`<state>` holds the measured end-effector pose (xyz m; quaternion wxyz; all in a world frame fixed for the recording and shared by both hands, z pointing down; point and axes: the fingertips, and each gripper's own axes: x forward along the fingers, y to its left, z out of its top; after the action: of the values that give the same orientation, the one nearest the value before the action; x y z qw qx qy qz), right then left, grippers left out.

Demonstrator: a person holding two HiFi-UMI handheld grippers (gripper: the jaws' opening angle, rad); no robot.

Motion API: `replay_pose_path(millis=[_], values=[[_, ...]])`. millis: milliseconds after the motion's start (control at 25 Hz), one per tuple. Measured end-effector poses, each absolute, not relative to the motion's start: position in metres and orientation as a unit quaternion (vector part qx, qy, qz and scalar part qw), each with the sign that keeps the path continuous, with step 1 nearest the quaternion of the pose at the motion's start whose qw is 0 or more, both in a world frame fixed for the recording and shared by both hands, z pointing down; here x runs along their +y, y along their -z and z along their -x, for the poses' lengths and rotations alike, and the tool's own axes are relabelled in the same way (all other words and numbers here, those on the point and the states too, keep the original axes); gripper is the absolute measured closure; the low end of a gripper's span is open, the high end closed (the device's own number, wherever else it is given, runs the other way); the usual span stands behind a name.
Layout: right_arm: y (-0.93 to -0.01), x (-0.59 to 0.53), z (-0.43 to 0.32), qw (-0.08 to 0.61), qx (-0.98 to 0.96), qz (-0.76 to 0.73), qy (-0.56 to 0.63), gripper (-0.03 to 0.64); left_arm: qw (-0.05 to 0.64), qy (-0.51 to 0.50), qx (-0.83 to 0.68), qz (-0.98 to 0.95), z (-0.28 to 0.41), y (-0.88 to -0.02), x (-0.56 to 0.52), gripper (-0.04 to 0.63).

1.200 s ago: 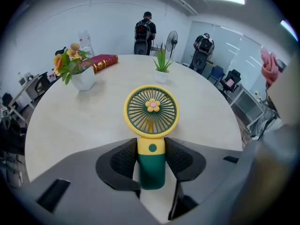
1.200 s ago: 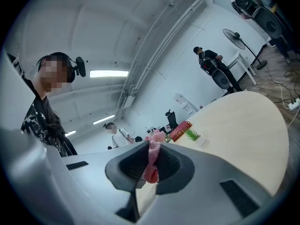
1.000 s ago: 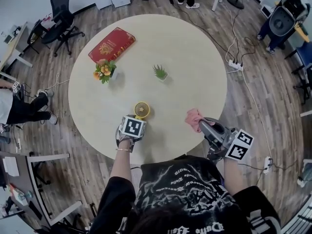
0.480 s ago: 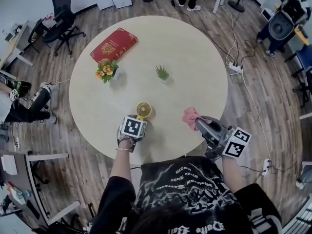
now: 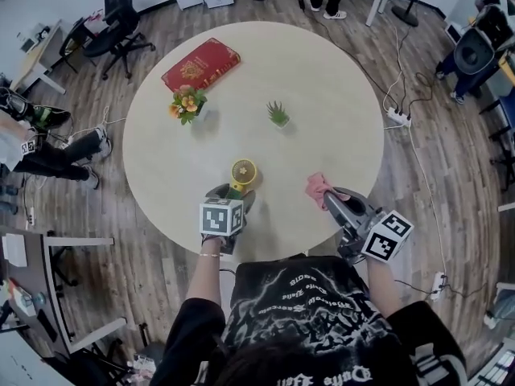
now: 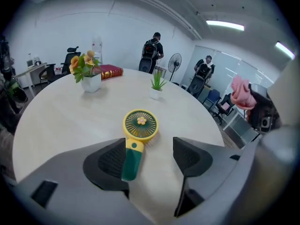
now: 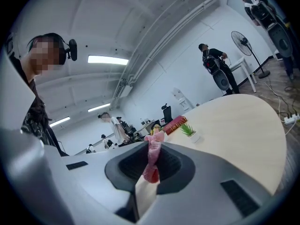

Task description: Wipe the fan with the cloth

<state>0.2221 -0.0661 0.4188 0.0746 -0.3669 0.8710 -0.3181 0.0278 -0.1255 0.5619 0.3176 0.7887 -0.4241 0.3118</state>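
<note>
- Fan lies flat on the round table with its yellow grille facing up, near the edge in front of you. It is on the same spot as a second ago.
- Your left gripper has changed most. A second ago it sat low over the fan, and its marker cube covered the handle. Now it has come up and back toward you, and the green handle shows past the cube.
- Its jaws are opening and stand wide. In the left gripper view the handle lies in the gap, just beside the left-hand pad. The other pad is well clear of it, so you are not gripping the fan.
- Your right gripper stays clamped on the pink cloth, which bunches up between the pads as before.
- That gripper hovers over the table edge to the right of the fan, well apart from it, about where it was.
- The red book, the flower pot and the small green plant keep their places on the far half of the table. The whole table has only shifted a little in the head view.
</note>
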Motion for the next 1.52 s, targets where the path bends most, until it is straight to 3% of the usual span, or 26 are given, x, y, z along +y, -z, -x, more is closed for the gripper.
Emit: replay_pose_path(millis=[480, 680, 1080, 1280, 1440, 1520], values=[[-0.444, -0.078, -0.220, -0.008, 0.878, 0.389, 0.280, 0.572, 0.284, -0.116, -0.473, -0.826, -0.048, -0.470, -0.072, 0.273], [-0.466, -0.079, -0.207, -0.088, 0.894, 0.371, 0.236, 0.569, 0.260, -0.098, -0.505, -0.817, -0.036, -0.465, -0.046, 0.273], [-0.478, -0.081, -0.192, -0.116, 0.891, 0.384, 0.211, 0.568, 0.246, -0.119, -0.535, -0.799, -0.014, -0.476, -0.035, 0.273], [-0.479, -0.083, -0.178, -0.128, 0.890, 0.392, 0.193, 0.569, 0.238, -0.119, -0.545, -0.795, -0.007, -0.479, -0.039, 0.388], [-0.480, -0.084, -0.166, -0.141, 0.893, 0.388, 0.180, 0.575, 0.216, -0.137, -0.574, -0.778, 0.008, -0.479, -0.048, 0.544], [-0.478, -0.086, -0.162, -0.146, 0.892, 0.390, 0.174, 0.580, 0.199, -0.153, -0.580, -0.775, 0.014, -0.478, -0.050, 0.574]])
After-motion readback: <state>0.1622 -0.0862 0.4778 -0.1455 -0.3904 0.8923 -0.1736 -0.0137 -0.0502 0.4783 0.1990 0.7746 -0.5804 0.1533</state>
